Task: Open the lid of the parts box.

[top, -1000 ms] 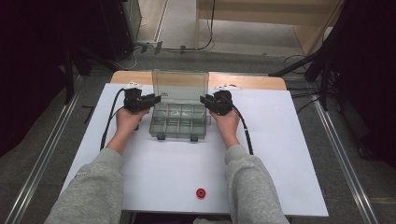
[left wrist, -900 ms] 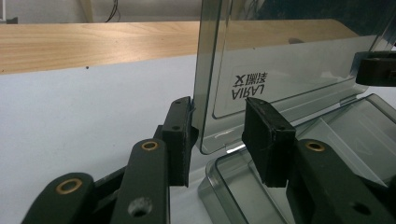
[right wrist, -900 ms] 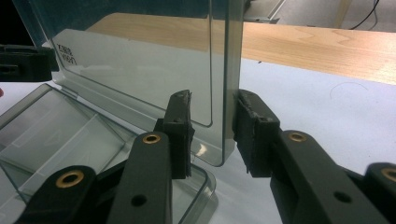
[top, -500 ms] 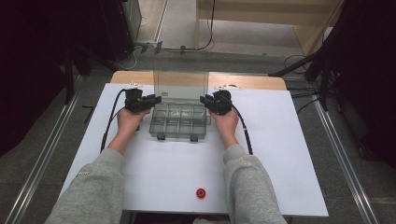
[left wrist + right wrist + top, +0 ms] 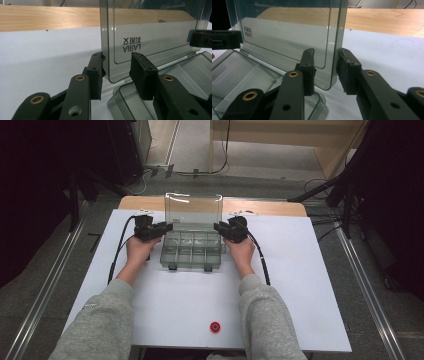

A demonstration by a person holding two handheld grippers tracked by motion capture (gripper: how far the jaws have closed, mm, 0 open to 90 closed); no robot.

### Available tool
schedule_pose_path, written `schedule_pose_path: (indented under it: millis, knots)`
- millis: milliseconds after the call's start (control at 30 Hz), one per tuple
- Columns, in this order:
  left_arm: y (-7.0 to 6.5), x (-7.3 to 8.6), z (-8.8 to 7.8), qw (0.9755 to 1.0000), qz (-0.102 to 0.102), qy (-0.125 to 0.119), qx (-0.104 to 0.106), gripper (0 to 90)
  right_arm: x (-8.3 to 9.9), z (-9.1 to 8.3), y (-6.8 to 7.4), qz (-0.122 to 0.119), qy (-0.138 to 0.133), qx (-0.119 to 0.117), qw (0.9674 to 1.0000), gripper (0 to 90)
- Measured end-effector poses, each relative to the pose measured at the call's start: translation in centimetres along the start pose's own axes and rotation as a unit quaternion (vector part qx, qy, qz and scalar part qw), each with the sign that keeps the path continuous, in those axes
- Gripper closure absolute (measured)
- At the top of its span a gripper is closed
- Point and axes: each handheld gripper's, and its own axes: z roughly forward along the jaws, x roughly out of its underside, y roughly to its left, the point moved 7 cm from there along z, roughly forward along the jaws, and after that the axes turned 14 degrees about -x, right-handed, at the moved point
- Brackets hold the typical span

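Seemingly to steady it, from the high view one clear organiser box (image 5: pixel 190 251) sits far-centre on the white surface (image 5: pixel 300 295), lid (image 5: pixel 194 212) upright, one left tool (image 5: pixel 161 228) and one right tool (image 5: pixel 220 227) flanking it; one red cap (image 5: pixel 215 326) lies near. Left gripper view: the tool (image 5: pixel 117 72) stands part-open astride the lid's edge (image 5: pixel 106 50), one pad touching. Right gripper view: that tool (image 5: pixel 325 72) straddles the opposite edge (image 5: pixel 338 45), with gaps showing.

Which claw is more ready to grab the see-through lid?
Probably the left, only just. The left claw and right claw both straddle the upright lid, but the left's outer pad seems to touch its edge; the right shows gaps.
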Motion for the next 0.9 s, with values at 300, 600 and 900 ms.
schedule_pose_path:
  millis: [300,600,900]
  knots:
    - [-0.01,0.15,0.4,0.9998,-0.02,0.005,0.001,62.1,0.04,0.2,-0.11,0.014,0.0,-0.003,0.9999,67.2]
    - [0.04,0.25,0.59,0.9997,-0.022,0.006,0.003,62.1,0.06,0.32,-0.26,0.02,0.005,-0.008,0.9998,66.0]
    - [0.13,0.36,0.75,0.9992,-0.037,0.012,0.008,61.9,0.21,0.57,-0.35,0.031,0.004,-0.01,0.9995,63.8]
